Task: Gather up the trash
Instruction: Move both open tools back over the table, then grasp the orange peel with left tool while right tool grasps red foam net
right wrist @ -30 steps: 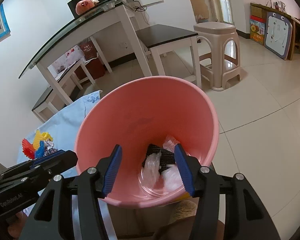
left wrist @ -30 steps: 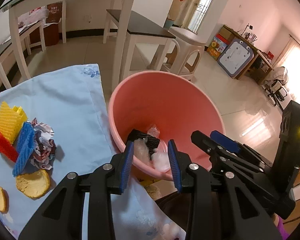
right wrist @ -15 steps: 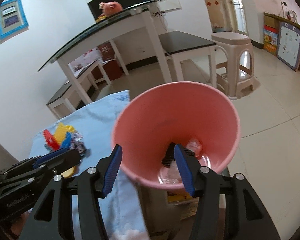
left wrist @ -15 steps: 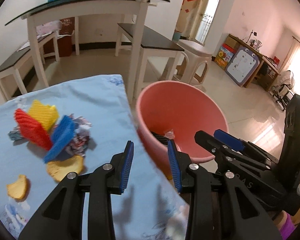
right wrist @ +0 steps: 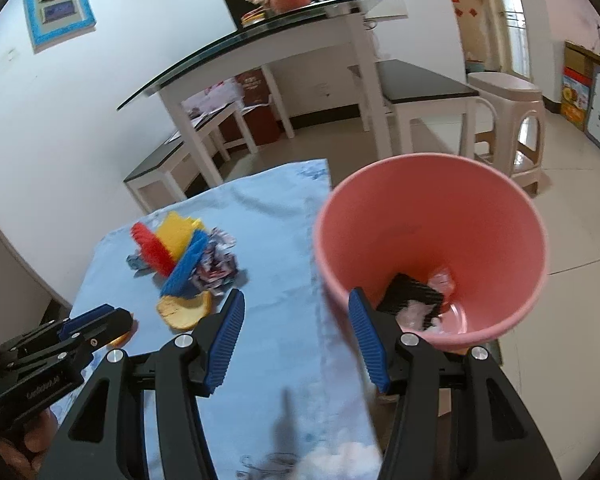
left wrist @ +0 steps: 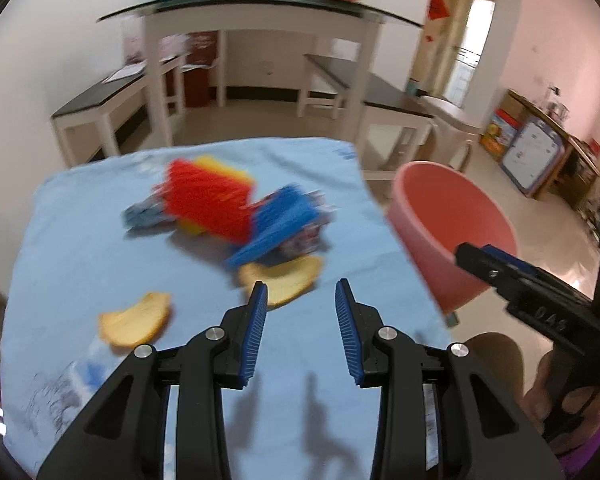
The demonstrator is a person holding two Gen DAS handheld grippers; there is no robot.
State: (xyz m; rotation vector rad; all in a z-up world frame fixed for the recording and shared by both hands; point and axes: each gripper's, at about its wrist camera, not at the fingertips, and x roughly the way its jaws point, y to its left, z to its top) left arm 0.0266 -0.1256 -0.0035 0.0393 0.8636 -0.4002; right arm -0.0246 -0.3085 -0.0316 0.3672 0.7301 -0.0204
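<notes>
Both grippers' view now off pink bin (right wrist: pixel 432 216) toward tablecloth litter (left wrist: pixel 236 208), jaws apart, empty.

Trash pile (right wrist: pixel 182 258) on tablecloth (right wrist: pixel 268 240), left of bucket (right wrist: pixel 432 200) beside table edge.

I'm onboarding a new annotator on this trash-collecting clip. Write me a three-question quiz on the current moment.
1. True or false: the left gripper holds a piece of trash.
2. Multiple choice: where does the pink bin stand relative to the blue cloth in the right wrist view? A) on it B) beside its right edge C) behind it
3. Short answer: which item lies nearest the left gripper's fingertips?

Key
1. False; its jaws stand open with nothing between them, as do the right gripper's.
2. B
3. The larger orange peel, just beyond the left finger's tip.
</notes>
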